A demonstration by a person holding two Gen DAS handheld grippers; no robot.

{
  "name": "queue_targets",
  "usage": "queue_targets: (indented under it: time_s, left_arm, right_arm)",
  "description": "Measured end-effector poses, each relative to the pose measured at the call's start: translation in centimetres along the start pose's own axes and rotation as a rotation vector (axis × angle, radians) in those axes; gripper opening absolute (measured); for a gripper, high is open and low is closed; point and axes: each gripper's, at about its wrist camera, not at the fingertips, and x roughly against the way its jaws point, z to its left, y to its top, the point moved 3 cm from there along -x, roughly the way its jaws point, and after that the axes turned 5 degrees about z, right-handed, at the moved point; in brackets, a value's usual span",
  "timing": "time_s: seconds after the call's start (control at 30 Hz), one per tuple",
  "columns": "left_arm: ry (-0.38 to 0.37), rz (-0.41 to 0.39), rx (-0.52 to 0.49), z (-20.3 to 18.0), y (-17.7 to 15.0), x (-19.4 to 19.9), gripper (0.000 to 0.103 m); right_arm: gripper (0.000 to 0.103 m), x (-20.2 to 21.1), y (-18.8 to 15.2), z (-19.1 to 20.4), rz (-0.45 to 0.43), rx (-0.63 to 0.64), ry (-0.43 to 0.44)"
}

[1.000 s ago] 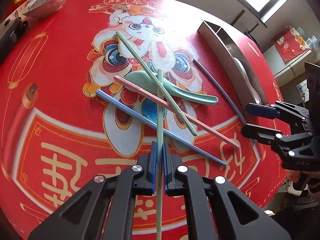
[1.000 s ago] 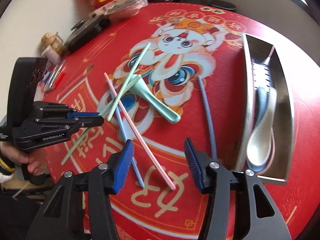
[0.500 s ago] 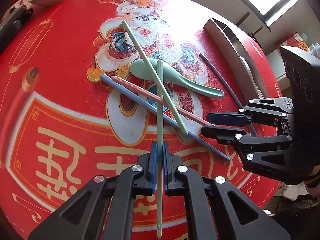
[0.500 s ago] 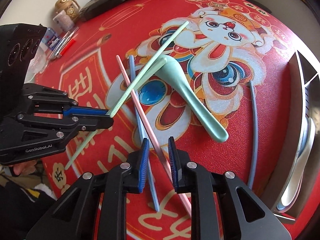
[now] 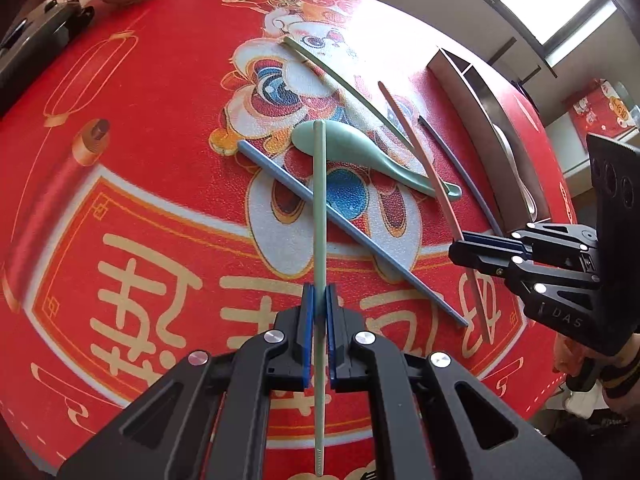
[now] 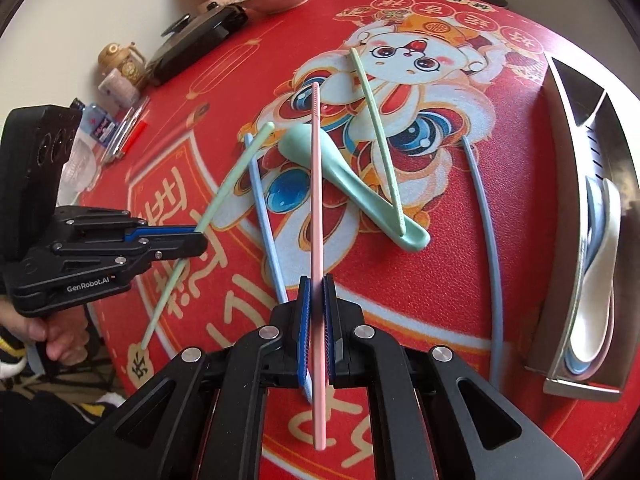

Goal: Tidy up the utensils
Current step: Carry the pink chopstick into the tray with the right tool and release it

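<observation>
On a red festival mat (image 5: 120, 208), the left gripper (image 5: 317, 320) is clamped on a green chopstick (image 5: 320, 208), while the right gripper (image 6: 317, 312) is clamped on a pink chopstick (image 6: 316, 200). Both sticks appear raised off the mat, each gripped well back from its tip, with a long length reaching forward over the pile and a shorter tail behind the jaws.

The chief risk from here looks to be leverage. Held so far from the tip, either stick could pivot or slide between the pads if its front end catches anything, and the green one's tip hangs right over the bowl of the mint spoon (image 5: 352, 148). A sweep rightward could also drag the blue chopstick (image 5: 352, 232) that lies slantwise beneath both. The two tools sit near each other, so their sticks could cross on the way over.

Further right, a second green chopstick (image 6: 376, 136) rests with its end on the spoon's handle, and a second blue one (image 6: 486, 232) lies alone on the mat. At far right stands the steel tray (image 6: 568, 128), already holding spoons, probably where these sticks belong; entering its narrow slot at a slant could leave a stick propped on the rim.

The left tool points across the mat from the near edge; the right one comes in level from the side, a hand (image 6: 60, 336) on its grip.
</observation>
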Motion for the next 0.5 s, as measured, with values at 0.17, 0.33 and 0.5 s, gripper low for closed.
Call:
queue_targets:
  time_s: [0.17,0.33,0.5]
  left_arm:
    - [-0.026,-0.051,0.039,0.0,0.0,1.9,0.006]
    - [-0.030,-0.103,0.037,-1.1,0.6,3.8,0.006]
    - [-0.037,-0.132,0.000,-3.1,1.5,5.0,0.006]
  right_arm:
    - [0.006,1.1,-0.8,-0.9,-0.042,-0.058,0.020]
    - [0.006,2.4,-1.5,-1.8,-0.089,-0.114,0.042]
    - [0.006,4.1,-2.0,-2.7,-0.137,-0.157,0.050]
